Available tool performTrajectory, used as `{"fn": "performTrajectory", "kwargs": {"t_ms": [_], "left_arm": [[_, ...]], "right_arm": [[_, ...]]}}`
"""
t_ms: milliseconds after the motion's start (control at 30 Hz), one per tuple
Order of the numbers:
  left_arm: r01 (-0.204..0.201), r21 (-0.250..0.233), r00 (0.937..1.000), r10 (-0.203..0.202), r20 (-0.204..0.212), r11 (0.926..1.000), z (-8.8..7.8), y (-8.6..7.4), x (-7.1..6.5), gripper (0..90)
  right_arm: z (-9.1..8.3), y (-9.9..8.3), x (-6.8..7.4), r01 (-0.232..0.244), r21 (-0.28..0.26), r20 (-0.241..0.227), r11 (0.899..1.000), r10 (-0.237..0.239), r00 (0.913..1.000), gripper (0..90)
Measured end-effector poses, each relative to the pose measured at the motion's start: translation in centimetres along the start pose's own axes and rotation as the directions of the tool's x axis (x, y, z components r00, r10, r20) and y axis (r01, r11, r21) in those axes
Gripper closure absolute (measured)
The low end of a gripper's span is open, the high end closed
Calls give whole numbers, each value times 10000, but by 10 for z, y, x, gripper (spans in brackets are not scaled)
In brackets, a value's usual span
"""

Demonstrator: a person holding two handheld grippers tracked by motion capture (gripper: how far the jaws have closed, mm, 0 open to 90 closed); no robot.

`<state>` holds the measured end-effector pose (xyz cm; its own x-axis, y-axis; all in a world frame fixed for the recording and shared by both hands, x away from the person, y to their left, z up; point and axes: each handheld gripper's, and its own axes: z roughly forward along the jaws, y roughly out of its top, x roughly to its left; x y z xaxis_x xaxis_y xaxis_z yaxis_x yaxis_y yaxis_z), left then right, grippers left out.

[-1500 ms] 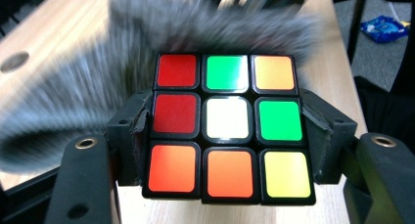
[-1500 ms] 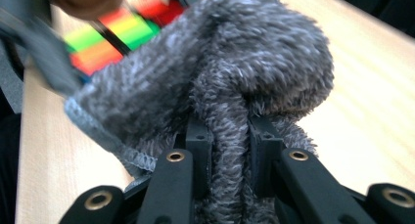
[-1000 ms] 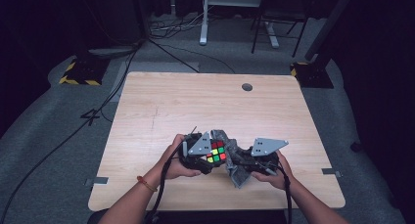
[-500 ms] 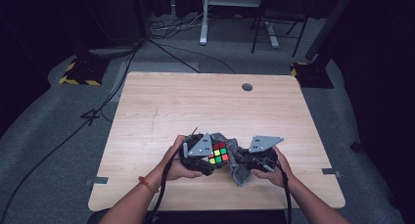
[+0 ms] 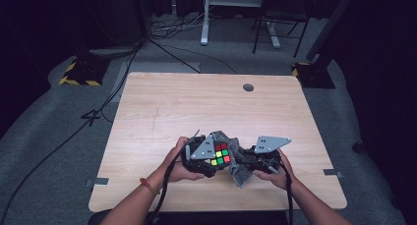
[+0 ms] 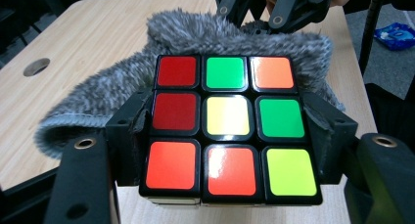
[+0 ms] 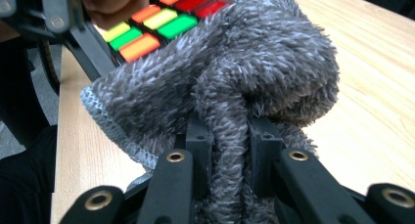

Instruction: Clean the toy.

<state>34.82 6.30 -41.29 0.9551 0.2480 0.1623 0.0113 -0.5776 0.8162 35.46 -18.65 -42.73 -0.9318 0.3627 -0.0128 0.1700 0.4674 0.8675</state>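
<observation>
1. Wooden table point(image 5: 206, 107): you hold the cube point(image 5: 220, 154) and grey cloth point(image 5: 239, 161) near its front edge.
2. Your left gripper point(image 6: 226, 141) clamps the cube's sides, the cloth behind it.
3. Your right gripper point(image 7: 229, 150) pinches a fold of the cloth.

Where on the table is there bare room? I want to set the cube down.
The table is bare across its far half up to the round hole, and along both side edges. The near middle is crowded: both grippers, the cube and the grey cloth.
</observation>
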Motion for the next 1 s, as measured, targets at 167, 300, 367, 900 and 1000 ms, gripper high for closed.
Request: {"fn": "performTrajectory", "kwargs": {"t_ms": [167, 300, 367, 900, 1000], "left_arm": [[54, 195, 10000, -54, -14, 9998, 4, -1, 0, 329], [9, 594, 10000, -7, -23, 9982, 10, -1, 0, 329], [-98, 827, 10000, 97, 12, 9965, 15, -2, -2, 330], [-66, -967, 9998, 82, 159, 9953, -11, 6, -1, 334], [-28, -1107, 9999, 47, 165, 9939, -10, 6, -1, 331]], "right_arm": [[-2, 7, 5, 259, -191, 275, 9995, -254, 9993, 757], [-2, 7, 5, 293, -341, 253, 9990, -284, 9993, 757], [-4, 10, 7, 400, -419, 215, 9983, -391, 9990, 756], [9, -13, -13, -512, 685, -87, 9963, 519, 9986, 754], [8, -12, -11, -638, 235, -617, 9977, 652, 9960, 754]]}}
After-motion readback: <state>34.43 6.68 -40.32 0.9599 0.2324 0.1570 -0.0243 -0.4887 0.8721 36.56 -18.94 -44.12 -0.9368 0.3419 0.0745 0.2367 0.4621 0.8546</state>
